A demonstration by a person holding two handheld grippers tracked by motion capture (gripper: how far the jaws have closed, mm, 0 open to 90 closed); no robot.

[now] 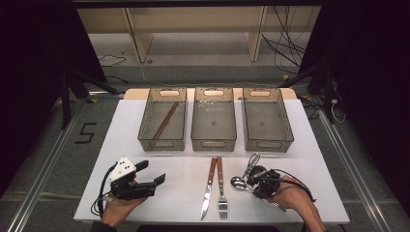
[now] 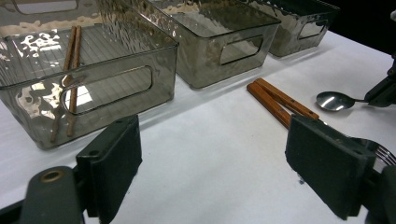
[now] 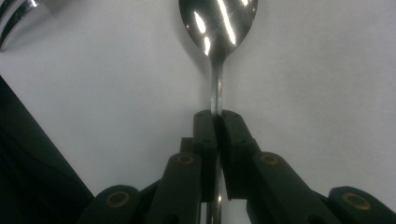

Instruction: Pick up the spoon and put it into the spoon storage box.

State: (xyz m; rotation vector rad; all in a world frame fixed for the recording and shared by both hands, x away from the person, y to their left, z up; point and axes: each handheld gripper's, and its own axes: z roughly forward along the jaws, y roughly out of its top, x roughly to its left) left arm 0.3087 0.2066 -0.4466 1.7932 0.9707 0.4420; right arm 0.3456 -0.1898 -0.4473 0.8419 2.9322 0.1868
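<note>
The spoon (image 3: 217, 28) was clamped at its handle between the closed jaws of the right gripper (image 3: 217, 116), bowl sticking out ahead over the white table (image 3: 327, 93). In the high view it was seen right of the fork (image 1: 222, 188) and knife (image 1: 209, 186). The left gripper (image 2: 212, 158) was held wide open, nothing between its pads; chopsticks (image 2: 70, 70) were seen in the left bin (image 2: 116, 84).
</note>
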